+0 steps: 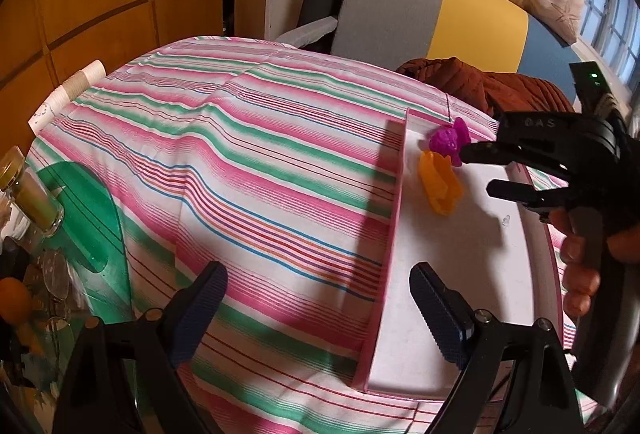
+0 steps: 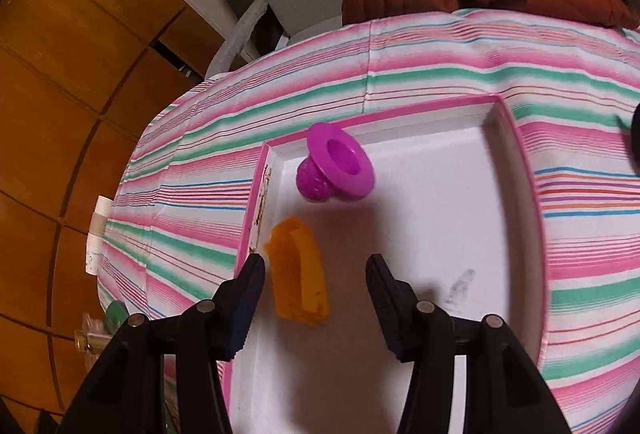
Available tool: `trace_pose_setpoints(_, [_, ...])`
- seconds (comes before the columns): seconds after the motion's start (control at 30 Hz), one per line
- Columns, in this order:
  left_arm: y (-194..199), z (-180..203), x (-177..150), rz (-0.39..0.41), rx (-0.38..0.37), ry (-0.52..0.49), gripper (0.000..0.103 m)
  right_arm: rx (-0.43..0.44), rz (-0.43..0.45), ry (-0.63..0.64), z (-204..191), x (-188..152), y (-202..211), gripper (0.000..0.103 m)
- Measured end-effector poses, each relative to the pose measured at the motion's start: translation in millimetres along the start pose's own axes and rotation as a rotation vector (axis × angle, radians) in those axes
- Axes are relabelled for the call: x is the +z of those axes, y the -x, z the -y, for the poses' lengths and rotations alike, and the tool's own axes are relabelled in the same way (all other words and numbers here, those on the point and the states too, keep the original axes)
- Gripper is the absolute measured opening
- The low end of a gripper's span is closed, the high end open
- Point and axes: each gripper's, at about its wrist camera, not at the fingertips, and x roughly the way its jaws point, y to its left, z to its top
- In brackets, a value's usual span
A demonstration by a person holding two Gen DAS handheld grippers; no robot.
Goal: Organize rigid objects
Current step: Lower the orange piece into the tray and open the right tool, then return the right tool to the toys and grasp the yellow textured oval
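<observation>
**Two toys in the tray, both jaws empty**

Striped cloth covers the bench [image 1: 248,162], with a pink-rimmed tray [image 2: 532,218] on it. Inside lie a purple toy [image 2: 334,164] and, just beside it, an orange piece [image 2: 298,272]. The right gripper [image 2: 316,264] tilts down over the orange piece, jaws half open and empty; best centred before closing. The left gripper [image 1: 320,278] hangs wide open, empty, straddling the tray's near wall.
</observation>
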Motion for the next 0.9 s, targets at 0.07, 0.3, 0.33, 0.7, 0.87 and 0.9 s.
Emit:
trace_pose_setpoints(0.07, [0.9, 3.5, -0.8, 0.001, -0.001, -0.009, 0.093, -0.001, 0.005, 0.011, 2.4, -4.9, 8.0, 0.053])
trace_pose_setpoints(0.3, [3.5, 14.5, -4.4, -0.002, -0.006, -0.04, 0.093, -0.001, 0.017, 0.026, 7.6, -22.0, 27.8, 0.053])
trace_pose_setpoints(0.33, [4.0, 16.4, -4.9, -0.001, -0.007, -0.045, 0.093, 0.0, 0.019, 0.028, 7.6, -24.4, 30.6, 0.053])
trace_pose_setpoints(0.7, [11.5, 38.6, -9.9, 0.004, -0.039, -0.098, 0.093, -0.042, 0.072, 0.08, 17.2, -48.0, 75.2, 0.053])
trace_pose_setpoints(0.87, [14.4, 55.4, -16.3, -0.003, -0.055, -0.147, 0.093, -0.082, 0.102, 0.057, 39.6, -59.7, 94.1, 0.053])
trace_pose_setpoints(0.9, [14.9, 58.6, -17.4, -0.004, -0.058, -0.157, 0.093, -0.093, 0.107, 0.045, 46.5, -62.3, 98.8, 0.053])
